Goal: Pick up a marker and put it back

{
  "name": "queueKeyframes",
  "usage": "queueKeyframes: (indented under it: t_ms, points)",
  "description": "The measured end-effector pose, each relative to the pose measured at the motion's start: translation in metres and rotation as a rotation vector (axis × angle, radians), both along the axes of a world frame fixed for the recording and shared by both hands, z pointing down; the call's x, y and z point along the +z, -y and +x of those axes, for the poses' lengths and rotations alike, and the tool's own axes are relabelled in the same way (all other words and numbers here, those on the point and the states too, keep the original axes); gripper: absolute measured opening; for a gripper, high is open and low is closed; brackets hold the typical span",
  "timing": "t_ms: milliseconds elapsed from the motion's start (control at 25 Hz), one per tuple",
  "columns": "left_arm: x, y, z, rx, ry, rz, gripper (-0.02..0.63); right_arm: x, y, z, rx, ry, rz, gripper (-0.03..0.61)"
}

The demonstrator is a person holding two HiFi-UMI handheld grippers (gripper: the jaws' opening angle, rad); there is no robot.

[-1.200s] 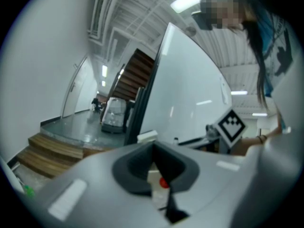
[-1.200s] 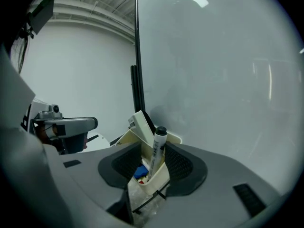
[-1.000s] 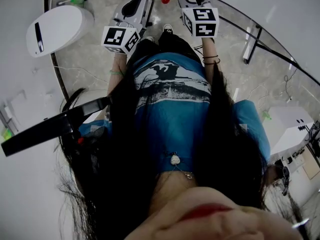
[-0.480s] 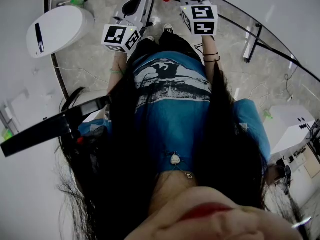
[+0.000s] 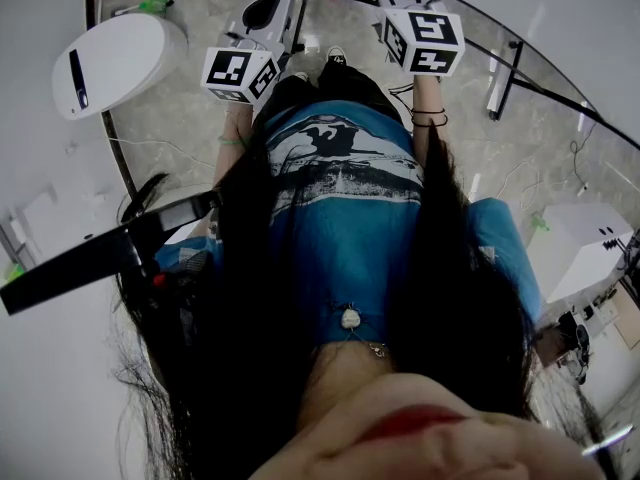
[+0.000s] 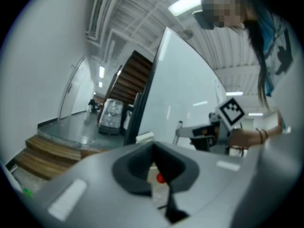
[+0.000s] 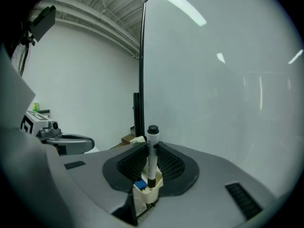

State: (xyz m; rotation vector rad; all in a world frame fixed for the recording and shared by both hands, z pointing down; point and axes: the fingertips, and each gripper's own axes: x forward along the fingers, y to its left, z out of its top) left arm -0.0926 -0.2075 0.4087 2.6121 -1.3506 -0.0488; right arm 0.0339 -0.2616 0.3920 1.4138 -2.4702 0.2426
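Forward of both claws we find the white board (image 7: 213, 80) standing upright; it closes off the way ahead. Its black post (image 7: 141, 70) rises behind the marker (image 7: 152, 141), slightly to the left in the right gripper view.

Right claw (image 7: 151, 148): jaws have just been closing, with the marker upright between them. The holder (image 7: 148, 191) sits directly under the marker's lower end, so the way straight down is taken. Above the cap we see open air.

The left claw (image 6: 153, 150) hangs to the side, apart, leaving a gap between the two. A white rounded unit (image 5: 115, 58) sits on the floor (image 5: 190, 18) well off to the left.
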Motion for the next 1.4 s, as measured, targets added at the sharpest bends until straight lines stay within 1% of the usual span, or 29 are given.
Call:
queueKeyframes:
  t_ms: [400, 680, 1160, 1400]
  points:
    - [0.005, -0.013, 0.018, 0.067, 0.005, -0.003, 0.002, -0.032, -0.018, 0.015, 0.039, 0.035, 0.078, 0.074]
    - [0.007, -0.016, 0.019, 0.081, 0.006, -0.002, 0.002, -0.051, -0.024, 0.019, 0.056, 0.051, 0.129, 0.074]
    - [0.003, -0.014, 0.027, 0.094, 0.005, 0.001, 0.002, -0.048, -0.013, 0.021, 0.051, 0.031, 0.128, 0.074]
    - [0.003, -0.012, 0.02, 0.075, 0.005, 0.004, 0.002, -0.016, 0.01, 0.018, 0.046, -0.012, 0.071, 0.074]
